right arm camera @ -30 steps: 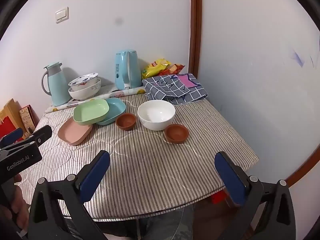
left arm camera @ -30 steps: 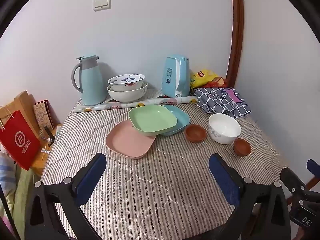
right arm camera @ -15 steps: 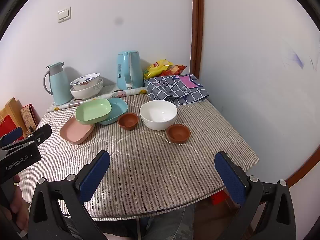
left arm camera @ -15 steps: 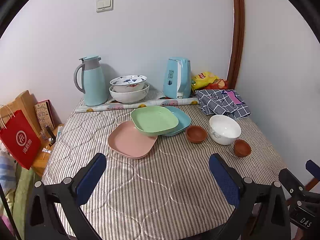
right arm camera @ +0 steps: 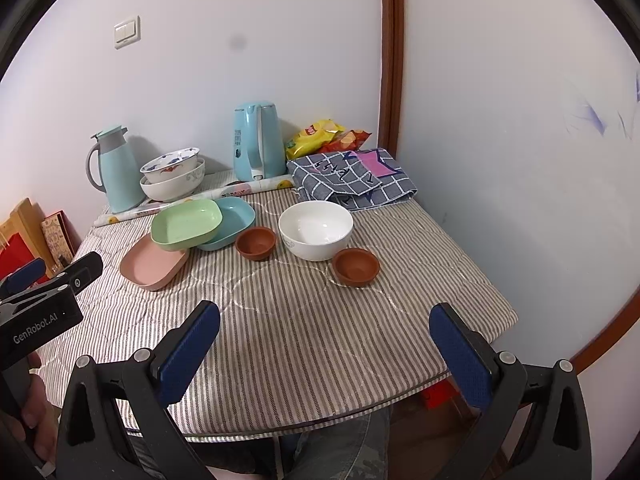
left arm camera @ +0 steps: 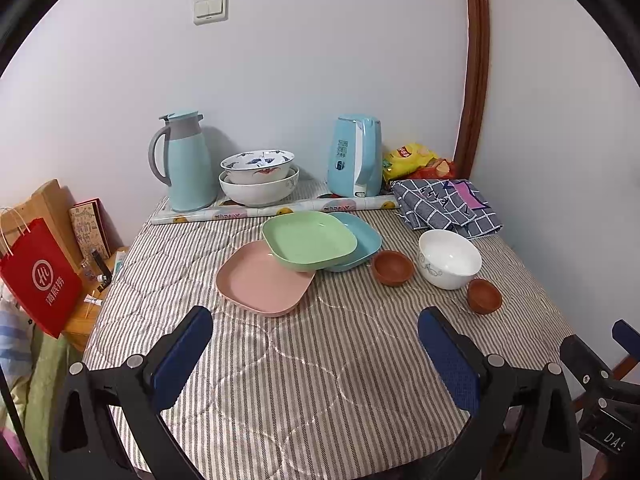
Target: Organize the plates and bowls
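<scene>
A table (left arm camera: 304, 380) covered with a striped quilted cloth stands in a pale-walled corner, a brown wooden trim (left arm camera: 476, 60) running up where the walls meet. The left gripper (left arm camera: 316, 344) hovers over the near edge of the table with its blue-padded fingers wide apart and nothing between them; the right gripper (right arm camera: 324, 340) hangs over the near right corner, likewise spread and empty. All the crockery lies beyond both pairs of fingertips, toward the middle and far edge.

Three square plates overlap left of centre: a pink plate (left arm camera: 262, 280) nearest, a green plate (left arm camera: 308, 238) resting partly on it, and a blue plate (left arm camera: 360, 236) under the green one's far right side. Just right of them sits a small brown bowl (left arm camera: 393, 267), then a white bowl (left arm camera: 449, 258), then a second small brown bowl (left arm camera: 484, 295) nearer the right edge, touching or almost touching the white one. Along the far edge two larger patterned bowls (left arm camera: 259, 176) are nested, one inside the other, between a pale-blue thermos jug (left arm camera: 184, 160) and a pale-blue electric kettle (left arm camera: 356, 156). A roll of printed sheet (left arm camera: 276, 211) lies in front of these. In the far right corner lie a checked cloth (left arm camera: 444, 204) and snack bags (left arm camera: 416, 158). A red paper bag (left arm camera: 42, 276) hangs off the table's left side.

In the right wrist view a hand (right arm camera: 34, 412) grips the left tool's handle.
</scene>
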A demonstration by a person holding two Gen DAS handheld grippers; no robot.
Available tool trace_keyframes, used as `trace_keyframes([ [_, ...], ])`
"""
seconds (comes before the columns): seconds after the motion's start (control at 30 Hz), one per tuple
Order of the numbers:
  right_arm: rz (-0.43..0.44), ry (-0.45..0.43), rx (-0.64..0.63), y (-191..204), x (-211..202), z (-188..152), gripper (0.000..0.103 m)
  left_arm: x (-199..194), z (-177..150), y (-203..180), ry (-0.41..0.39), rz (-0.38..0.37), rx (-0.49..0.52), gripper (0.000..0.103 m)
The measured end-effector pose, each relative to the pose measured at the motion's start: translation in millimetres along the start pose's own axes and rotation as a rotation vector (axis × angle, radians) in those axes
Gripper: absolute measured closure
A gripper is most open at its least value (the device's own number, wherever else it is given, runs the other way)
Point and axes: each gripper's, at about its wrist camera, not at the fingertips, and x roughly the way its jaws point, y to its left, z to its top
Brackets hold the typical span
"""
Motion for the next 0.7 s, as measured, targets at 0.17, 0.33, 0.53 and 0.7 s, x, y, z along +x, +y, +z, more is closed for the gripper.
trace_keyframes([
  [0.17, 0.000, 0.001, 0.000, -0.4, -0.4, -0.3, 0.000, -0.4, -0.6, 0.3, -0.001, 0.001, -0.001, 0.000],
  [0.33, -0.001, -0.002, 0.001, -0.2, -1.0, -0.1, 0.000, -1.0, -0.7, 0.3, -0.002, 0.003, -0.003, 0.000],
  [0.53, 0.000, -0.002, 0.000, 0.1, -1.7, 0.8, 0.000, -1.7, -0.7, 0.3, -0.004, 0.001, -0.003, 0.000],
  [0.7, -0.001, -0.004, 0.002, 0.8, -3.2, 1.0, 0.000, -2.2, -1.3, 0.5, -0.005, 0.001, -0.005, 0.000],
])
